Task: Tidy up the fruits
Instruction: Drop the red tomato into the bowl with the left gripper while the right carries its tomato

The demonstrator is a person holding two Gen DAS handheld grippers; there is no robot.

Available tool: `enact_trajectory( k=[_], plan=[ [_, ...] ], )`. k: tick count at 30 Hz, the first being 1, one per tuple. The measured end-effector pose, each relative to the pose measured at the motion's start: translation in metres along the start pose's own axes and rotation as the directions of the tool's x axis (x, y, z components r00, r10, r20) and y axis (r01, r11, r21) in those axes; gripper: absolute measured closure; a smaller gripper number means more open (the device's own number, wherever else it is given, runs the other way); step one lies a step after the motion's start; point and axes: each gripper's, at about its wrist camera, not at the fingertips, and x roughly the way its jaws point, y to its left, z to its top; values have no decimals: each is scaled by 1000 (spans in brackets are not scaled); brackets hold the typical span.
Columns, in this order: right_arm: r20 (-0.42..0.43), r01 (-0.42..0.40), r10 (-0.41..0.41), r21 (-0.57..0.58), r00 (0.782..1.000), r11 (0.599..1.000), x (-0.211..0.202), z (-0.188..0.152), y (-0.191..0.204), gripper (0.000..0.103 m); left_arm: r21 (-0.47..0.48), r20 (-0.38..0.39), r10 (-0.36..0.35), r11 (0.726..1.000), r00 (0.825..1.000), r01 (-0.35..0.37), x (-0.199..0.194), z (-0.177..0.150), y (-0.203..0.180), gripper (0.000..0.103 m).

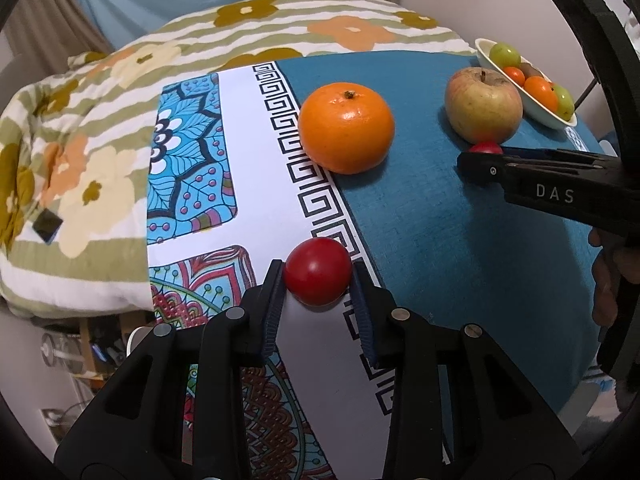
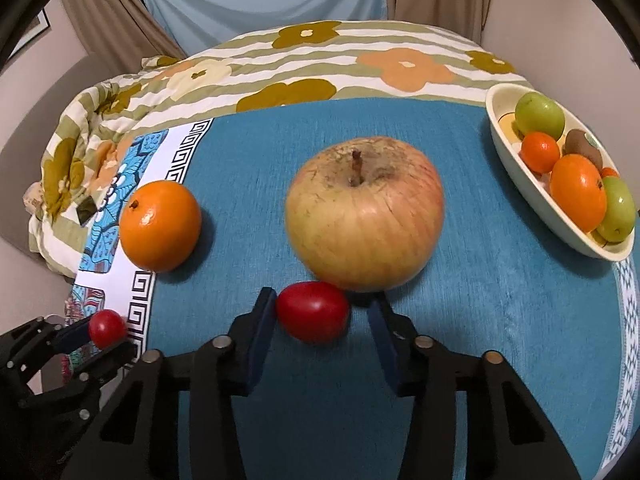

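Note:
My left gripper (image 1: 318, 269) is shut on a small round red tomato (image 1: 318, 272) above the white patterned border of the cloth; in the right wrist view it shows at the lower left, with its tomato (image 2: 106, 327). My right gripper (image 2: 323, 301) straddles an oval red tomato (image 2: 312, 312) that lies on the blue cloth just in front of a large yellow-red apple (image 2: 364, 216). The left pad touches this tomato, and a narrow gap shows at the right pad. An orange (image 2: 160, 226) sits to the left. A cream bowl (image 2: 520, 184) holds several fruits at the right.
A blue cloth (image 2: 480, 320) with a patterned white border covers the table. A flowered quilt (image 2: 320, 60) lies behind and to the left of it. A person's hand (image 1: 608, 280) holds the right gripper at the right edge of the left wrist view. Curtains hang at the back.

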Motion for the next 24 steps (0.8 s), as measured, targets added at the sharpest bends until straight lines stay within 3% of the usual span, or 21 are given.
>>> enact_trajectory(
  k=[1, 15, 24],
  plan=[
    [-1, -1, 1, -2, 1000, 1000, -1, 0, 1, 71, -2, 2, 0, 1000, 1000, 0, -1, 0, 0, 66],
    [64, -58, 57, 0, 996, 998, -53, 3, -7, 70, -28, 77, 25, 999, 997, -23, -46, 25, -4, 66],
    [102, -79, 79, 1, 992, 997, -93, 12, -53, 70, -39, 136, 43, 999, 990, -38, -74, 58, -38, 66]
  ],
)
